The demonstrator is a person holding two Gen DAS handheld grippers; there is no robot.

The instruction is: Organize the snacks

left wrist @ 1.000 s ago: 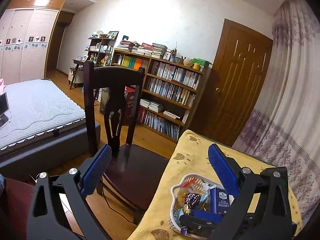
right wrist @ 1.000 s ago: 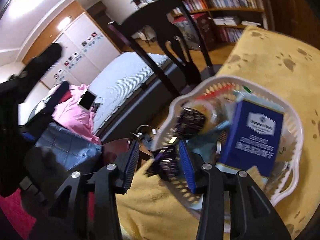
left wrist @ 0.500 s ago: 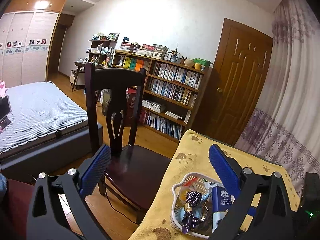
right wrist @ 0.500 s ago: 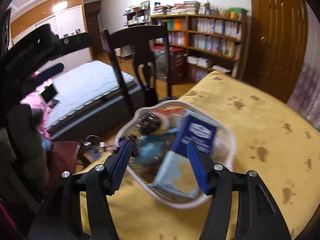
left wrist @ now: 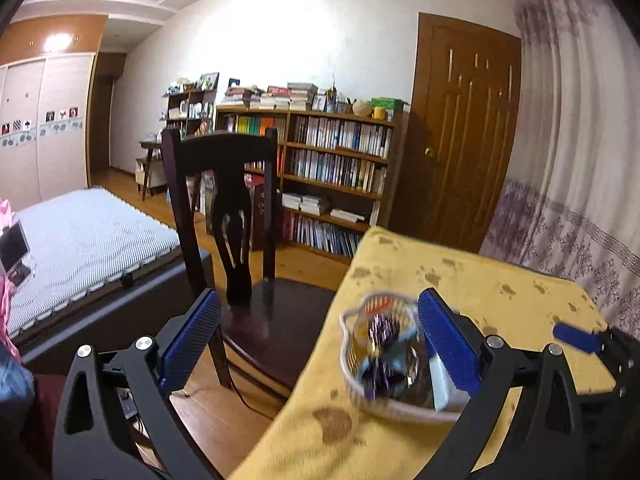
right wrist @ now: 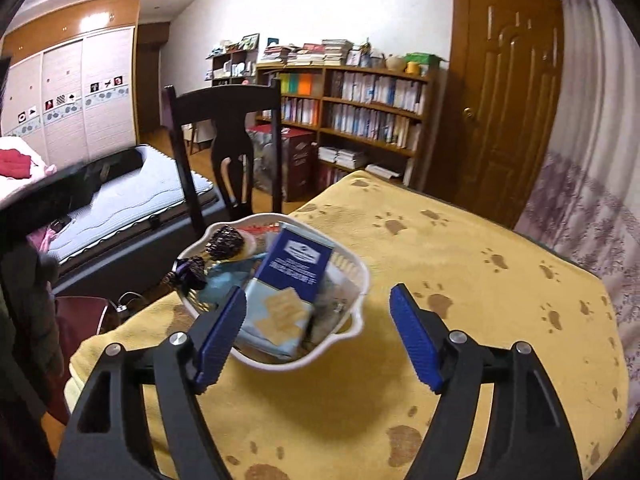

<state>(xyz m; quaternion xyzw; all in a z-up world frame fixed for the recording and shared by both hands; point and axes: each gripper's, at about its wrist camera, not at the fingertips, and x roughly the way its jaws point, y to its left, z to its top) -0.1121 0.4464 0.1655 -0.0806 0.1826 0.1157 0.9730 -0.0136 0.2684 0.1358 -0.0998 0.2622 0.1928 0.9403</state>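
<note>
White basket (right wrist: 358, 276) — just beyond right gripper (right wrist: 316, 336).

Indoor light's warm and a bit dim, mostly from the ceiling lamp (left wrist: 60, 42) over the wardrobe, and it blows out into glare on the white wall (left wrist: 288, 28). We get heavy fisheye bending, with black vignette in the corners. In the left wrist view the basket (left wrist: 352, 380) is smeared with motion blur; it's sharper from the right, where a soft shadow sits under it on the worktop (right wrist: 460, 264).
</note>
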